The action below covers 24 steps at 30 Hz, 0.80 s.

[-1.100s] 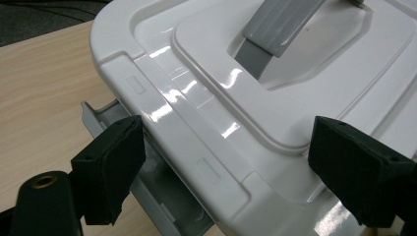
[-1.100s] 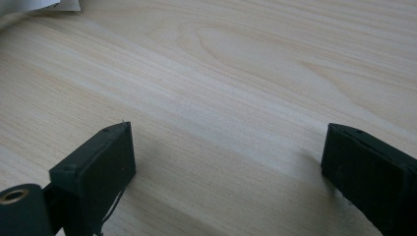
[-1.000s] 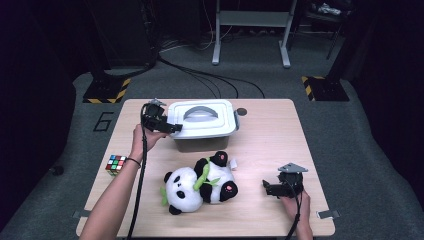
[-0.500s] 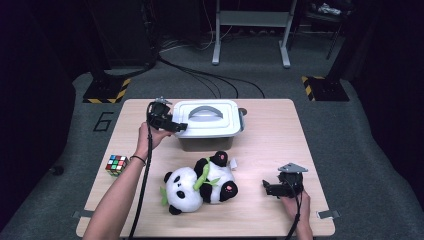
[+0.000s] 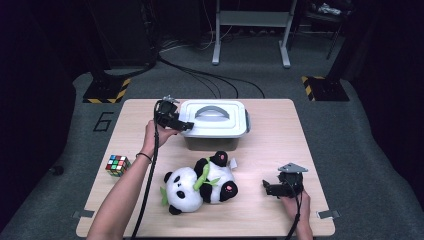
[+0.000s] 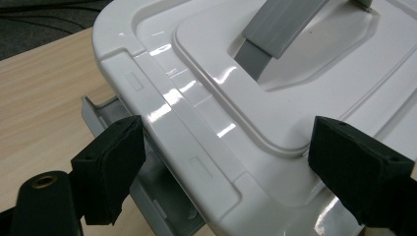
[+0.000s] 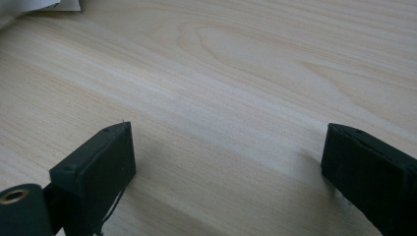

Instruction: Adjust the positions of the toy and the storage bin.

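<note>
Your left hand-held gripper [image 5: 186, 126], jaws apart, straddles the left edge of the white plastic lidded box [image 5: 215, 120] at the tabletop's [image 5: 280, 125] far middle; closing there could miss its grey side latch [image 6: 105, 123].

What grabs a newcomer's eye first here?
Likely the plush panda lying at the table's centre, with the white lidded box just behind it. The left gripper, jaws open, sits at the box's left edge by the grey latch. A Rubik's cube adds colour near the left edge.
</note>
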Tool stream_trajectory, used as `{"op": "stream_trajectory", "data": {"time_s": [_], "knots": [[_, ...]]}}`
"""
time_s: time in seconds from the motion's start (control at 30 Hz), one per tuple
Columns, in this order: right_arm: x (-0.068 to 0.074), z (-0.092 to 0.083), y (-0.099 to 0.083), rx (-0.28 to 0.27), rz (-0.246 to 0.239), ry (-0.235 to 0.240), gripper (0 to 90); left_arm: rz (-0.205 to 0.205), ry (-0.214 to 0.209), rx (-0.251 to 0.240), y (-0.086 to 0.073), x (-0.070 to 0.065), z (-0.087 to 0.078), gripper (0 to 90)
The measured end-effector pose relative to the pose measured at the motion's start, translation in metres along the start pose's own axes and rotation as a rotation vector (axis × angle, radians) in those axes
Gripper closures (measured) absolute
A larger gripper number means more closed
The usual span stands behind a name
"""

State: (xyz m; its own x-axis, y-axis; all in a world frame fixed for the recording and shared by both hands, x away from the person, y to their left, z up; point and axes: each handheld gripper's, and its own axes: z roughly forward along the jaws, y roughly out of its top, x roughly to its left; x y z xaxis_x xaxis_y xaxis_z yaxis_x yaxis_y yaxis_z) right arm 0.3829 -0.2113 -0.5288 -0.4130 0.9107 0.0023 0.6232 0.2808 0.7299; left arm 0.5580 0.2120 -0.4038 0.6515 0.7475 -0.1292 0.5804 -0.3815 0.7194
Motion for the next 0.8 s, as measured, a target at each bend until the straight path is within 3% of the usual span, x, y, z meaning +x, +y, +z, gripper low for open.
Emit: {"op": "stream_trajectory", "data": {"time_s": [0.8], "knots": [[0.0,0.0,0.0,0.001,-0.001,0.001,5.3,0.04,-0.024,0.019,0.023,-0.024,0.026,14.3]]}}
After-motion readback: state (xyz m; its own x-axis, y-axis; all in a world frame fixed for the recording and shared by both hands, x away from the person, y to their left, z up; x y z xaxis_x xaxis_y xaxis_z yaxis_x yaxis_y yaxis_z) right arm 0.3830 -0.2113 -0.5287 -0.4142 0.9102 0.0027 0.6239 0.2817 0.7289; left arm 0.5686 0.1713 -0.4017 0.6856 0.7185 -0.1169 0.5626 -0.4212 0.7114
